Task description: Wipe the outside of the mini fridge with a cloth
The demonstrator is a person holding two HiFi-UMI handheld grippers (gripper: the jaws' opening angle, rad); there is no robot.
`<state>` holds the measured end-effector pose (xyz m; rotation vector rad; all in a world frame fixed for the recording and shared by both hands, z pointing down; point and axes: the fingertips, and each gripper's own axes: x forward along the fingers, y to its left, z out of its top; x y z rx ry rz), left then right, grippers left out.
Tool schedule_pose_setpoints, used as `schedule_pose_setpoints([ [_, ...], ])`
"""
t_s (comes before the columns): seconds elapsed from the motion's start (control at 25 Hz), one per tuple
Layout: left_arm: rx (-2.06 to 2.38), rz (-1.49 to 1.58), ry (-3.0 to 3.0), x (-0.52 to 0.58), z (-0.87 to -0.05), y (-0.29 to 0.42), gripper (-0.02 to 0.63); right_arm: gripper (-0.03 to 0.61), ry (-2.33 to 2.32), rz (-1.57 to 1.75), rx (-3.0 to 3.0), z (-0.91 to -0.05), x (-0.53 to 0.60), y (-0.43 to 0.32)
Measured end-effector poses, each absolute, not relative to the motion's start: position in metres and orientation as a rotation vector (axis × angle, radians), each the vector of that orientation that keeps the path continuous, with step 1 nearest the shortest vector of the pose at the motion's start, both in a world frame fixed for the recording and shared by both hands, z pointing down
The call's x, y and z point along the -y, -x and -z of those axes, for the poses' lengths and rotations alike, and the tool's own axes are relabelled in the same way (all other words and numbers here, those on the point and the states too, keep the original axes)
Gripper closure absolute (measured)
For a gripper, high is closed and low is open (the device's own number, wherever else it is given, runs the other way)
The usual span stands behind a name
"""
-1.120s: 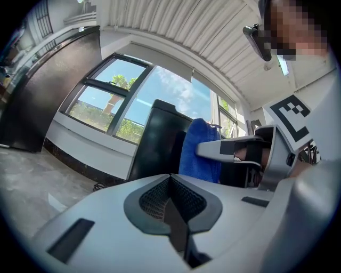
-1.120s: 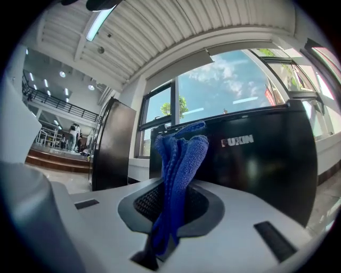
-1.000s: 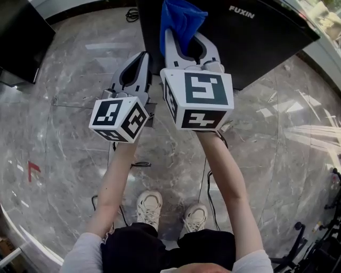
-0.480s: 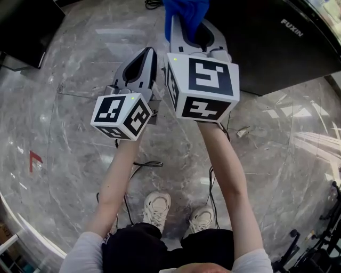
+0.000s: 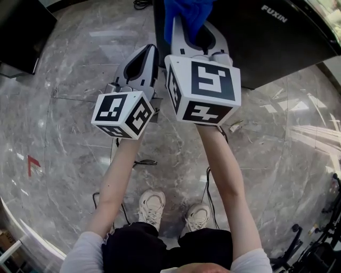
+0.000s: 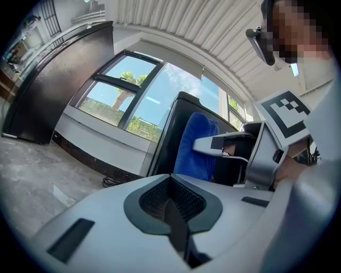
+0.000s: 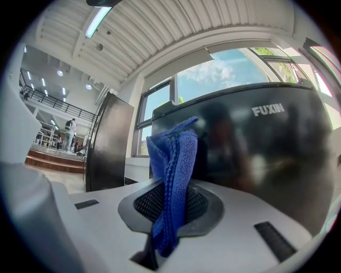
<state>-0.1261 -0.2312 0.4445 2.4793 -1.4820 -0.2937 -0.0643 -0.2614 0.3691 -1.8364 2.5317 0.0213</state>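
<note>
The black mini fridge (image 5: 266, 42) with white FUXIN lettering stands on the floor ahead; it fills the background as the mini fridge (image 7: 256, 149) in the right gripper view. My right gripper (image 5: 193, 21) is shut on a blue cloth (image 5: 186, 13), held over the fridge's near left top edge. In the right gripper view the blue cloth (image 7: 173, 176) stands pinched upright between the jaws. My left gripper (image 5: 145, 56) hangs just left of the fridge, shut with nothing in it. The left gripper view shows the cloth (image 6: 196, 146) and the right gripper against the fridge (image 6: 176, 133).
A grey marble floor (image 5: 69, 133) lies all around, with black cables (image 5: 141, 162) near the person's feet. A tall black cabinet (image 5: 21, 32) stands at the far left. Windows (image 6: 122, 101) run along the wall behind the fridge.
The head view has shifted a little; the fridge sat lower in the picture a second ago. Both grippers keep their hold and their place relative to the fridge.
</note>
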Motion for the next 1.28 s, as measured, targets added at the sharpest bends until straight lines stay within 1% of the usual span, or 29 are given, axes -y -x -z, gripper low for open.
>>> schedule_pose_setpoints([
  [0.44, 1.424, 0.248, -2.537, 0.215, -0.445, 0.056, 0.609, 0.506, 1.936, -0.014, -2.412, -0.365, 0.237, -0.037],
  [0.92, 1.279, 0.251, -2.604, 0.203, -0.446, -0.041, 0.609, 0.506, 2.139, -0.032, -2.235, -0.366, 0.217, -0.163],
  [1.08, 1.248, 0.223, -2.609, 0.199, -0.456, -0.059, 0.609, 0.506, 2.223, -0.024, -2.148, -0.369, 0.212, -0.206],
  [1.28, 1.247, 0.201, -2.597, 0.199, -0.466, -0.065, 0.609, 0.506, 2.284, 0.000, -2.078, -0.374, 0.209, -0.246],
])
